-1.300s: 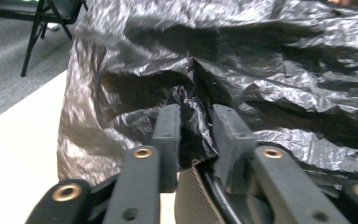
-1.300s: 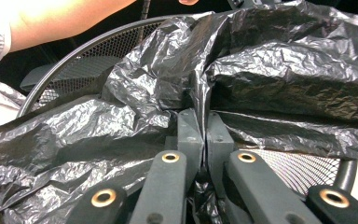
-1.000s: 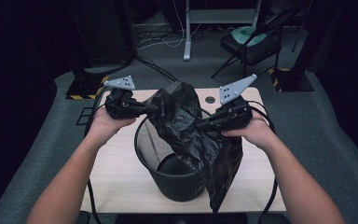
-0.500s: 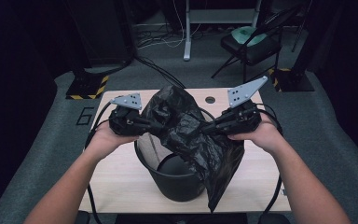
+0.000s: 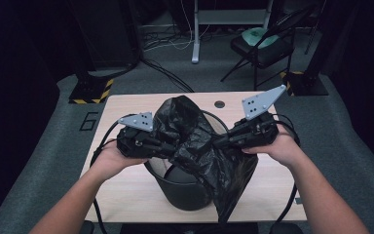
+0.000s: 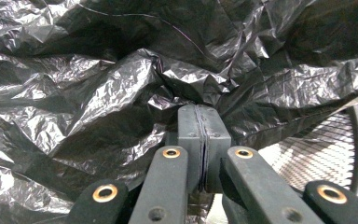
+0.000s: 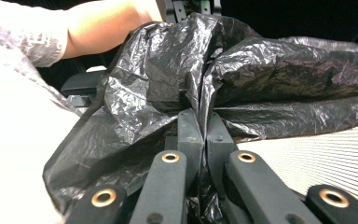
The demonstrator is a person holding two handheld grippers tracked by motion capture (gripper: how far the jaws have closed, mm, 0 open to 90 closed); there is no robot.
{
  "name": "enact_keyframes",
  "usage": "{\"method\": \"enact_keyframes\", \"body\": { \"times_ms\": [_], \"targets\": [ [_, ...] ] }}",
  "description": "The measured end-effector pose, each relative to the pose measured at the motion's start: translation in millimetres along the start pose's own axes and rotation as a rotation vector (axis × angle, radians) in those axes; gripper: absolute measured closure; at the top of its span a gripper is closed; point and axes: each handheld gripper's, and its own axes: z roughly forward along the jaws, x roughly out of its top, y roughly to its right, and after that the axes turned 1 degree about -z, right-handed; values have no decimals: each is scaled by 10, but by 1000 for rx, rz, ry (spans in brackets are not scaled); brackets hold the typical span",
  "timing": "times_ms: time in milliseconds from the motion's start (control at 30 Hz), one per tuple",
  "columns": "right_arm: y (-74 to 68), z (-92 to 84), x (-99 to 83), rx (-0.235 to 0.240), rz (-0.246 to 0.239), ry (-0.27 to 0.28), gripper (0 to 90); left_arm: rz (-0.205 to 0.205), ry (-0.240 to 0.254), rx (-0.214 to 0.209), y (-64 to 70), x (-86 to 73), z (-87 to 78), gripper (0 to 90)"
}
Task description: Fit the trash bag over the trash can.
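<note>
A crumpled black plastic bag (image 5: 195, 141) hangs over a black mesh waste bin (image 5: 180, 187) that stands on the light wooden table (image 5: 126, 190). My left gripper (image 5: 168, 150) is shut on the bag's left side, and my right gripper (image 5: 216, 143) is shut on its right side. In the left gripper view the two jaws press together on a thin fold of the bag (image 6: 121, 93), with the bin's mesh wall (image 6: 321, 140) at the right. The right gripper view has its jaws clamped on the bag (image 7: 177, 79) too. Much of the bin's mouth is covered by the plastic.
The table has a round cable hole (image 5: 219, 104) near its far edge. Beyond it stand a folding chair (image 5: 263, 46), a desk leg (image 5: 195, 34) and cables on the grey floor. A yellow-black striped base (image 5: 90, 90) sits at the far left.
My left hand has moved nearer to me and slightly down with the bag. The right hand drifted a little to the right, so the bag is spread wider over the bin.
</note>
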Motion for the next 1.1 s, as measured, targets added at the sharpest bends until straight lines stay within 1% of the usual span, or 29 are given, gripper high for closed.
{"method": "enact_keyframes", "body": {
  "times_ms": [167, 267, 333, 367, 400, 500, 700, 833, 967, 1000, 1100],
  "targets": [
    [-122, -79, 30, -7, -20, 2, 871, 27, -9, -32, 115, 48, 68, 869],
    [-166, -114, 57, -8, -33, 4, 871, 49, -12, -48, 190, 83, 99, 863],
    [-192, -133, 71, -10, -40, 5, 871, 59, -13, -53, 224, 97, 111, 858],
    [-204, -141, 72, -9, -41, 6, 871, 58, -12, -56, 236, 102, 118, 855],
    [-210, -146, 71, -10, -42, 6, 871, 66, -14, -61, 246, 108, 123, 853],
    [-225, -154, 48, -8, -36, 11, 871, 60, -10, -76, 276, 104, 131, 851],
    [-243, -113, -28, 1, -17, 6, 870, 66, -17, -105, 342, 53, 165, 847],
    [-251, -106, -42, 2, -10, 7, 870, 71, -15, -114, 371, 47, 173, 840],
    [-233, -102, -39, -4, -3, 0, 871, 64, -10, -113, 349, 41, 157, 810],
    [-223, -99, -39, -5, 4, -4, 870, 49, -6, -111, 330, 34, 149, 794],
    [-148, -76, -42, -12, 28, -9, 870, 30, 0, -107, 275, 7, 130, 789]
  ]
}}
